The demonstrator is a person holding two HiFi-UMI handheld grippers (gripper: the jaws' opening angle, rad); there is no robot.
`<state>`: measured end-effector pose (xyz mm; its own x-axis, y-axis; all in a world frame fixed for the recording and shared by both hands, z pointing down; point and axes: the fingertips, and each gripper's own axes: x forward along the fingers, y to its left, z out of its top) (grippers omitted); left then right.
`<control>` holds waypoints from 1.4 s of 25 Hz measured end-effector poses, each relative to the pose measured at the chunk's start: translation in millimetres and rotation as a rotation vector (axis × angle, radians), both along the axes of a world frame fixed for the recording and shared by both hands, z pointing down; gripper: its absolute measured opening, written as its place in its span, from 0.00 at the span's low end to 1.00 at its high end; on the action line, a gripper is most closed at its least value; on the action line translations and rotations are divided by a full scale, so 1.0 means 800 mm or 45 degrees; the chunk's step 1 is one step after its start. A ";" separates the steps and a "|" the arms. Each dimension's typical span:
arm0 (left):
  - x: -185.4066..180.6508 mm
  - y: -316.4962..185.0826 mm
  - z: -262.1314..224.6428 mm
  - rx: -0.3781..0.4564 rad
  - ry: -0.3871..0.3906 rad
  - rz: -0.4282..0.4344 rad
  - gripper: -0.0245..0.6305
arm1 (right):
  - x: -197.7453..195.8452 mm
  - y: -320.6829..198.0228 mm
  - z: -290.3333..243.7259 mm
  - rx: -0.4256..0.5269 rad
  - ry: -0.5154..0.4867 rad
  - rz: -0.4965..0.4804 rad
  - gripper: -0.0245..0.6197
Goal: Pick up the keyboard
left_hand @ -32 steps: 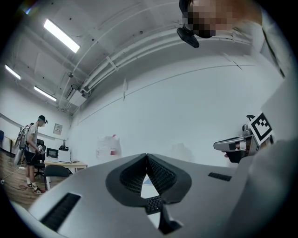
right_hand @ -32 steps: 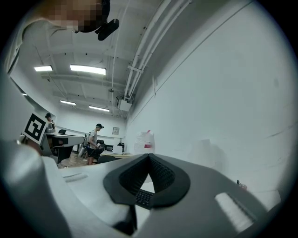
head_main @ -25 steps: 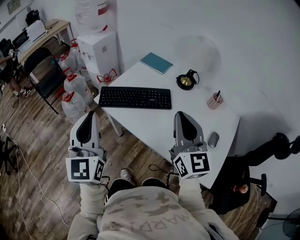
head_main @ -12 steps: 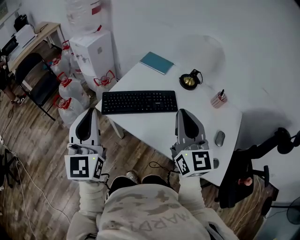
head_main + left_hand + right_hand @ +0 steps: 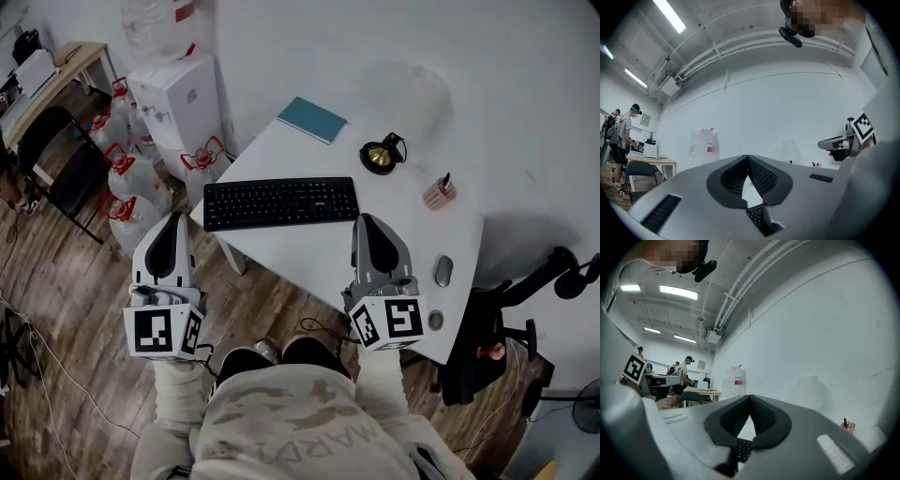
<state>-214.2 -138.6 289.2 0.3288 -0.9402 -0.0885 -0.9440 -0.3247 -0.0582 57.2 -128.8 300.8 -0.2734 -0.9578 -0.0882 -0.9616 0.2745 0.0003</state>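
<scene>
Approach step: left gripper (image 5: 172,219) and right gripper (image 5: 367,219), fingers clenched empty, hover short of the keyboard (image 5: 281,202). Next, open and straddle it.

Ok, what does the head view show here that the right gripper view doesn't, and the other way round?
Only the head view: the teal notebook, the mouse and the water jugs on the floor beside the white table. Only the right gripper view: ceiling light strips and people standing at a far desk. Both: the black keyboard and the pen cup.
</scene>
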 end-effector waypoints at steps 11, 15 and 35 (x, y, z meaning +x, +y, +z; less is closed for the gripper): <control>-0.008 -0.060 0.029 -0.081 -0.008 0.001 0.05 | 0.010 -0.061 0.038 -0.133 0.010 0.022 0.05; -0.009 -0.090 0.041 -0.110 -0.010 -0.010 0.05 | 0.015 -0.095 0.050 -0.192 0.050 0.020 0.05; -0.022 -0.203 0.171 -0.469 -0.012 -0.111 0.05 | 0.075 -0.241 0.176 -0.594 0.030 -0.009 0.06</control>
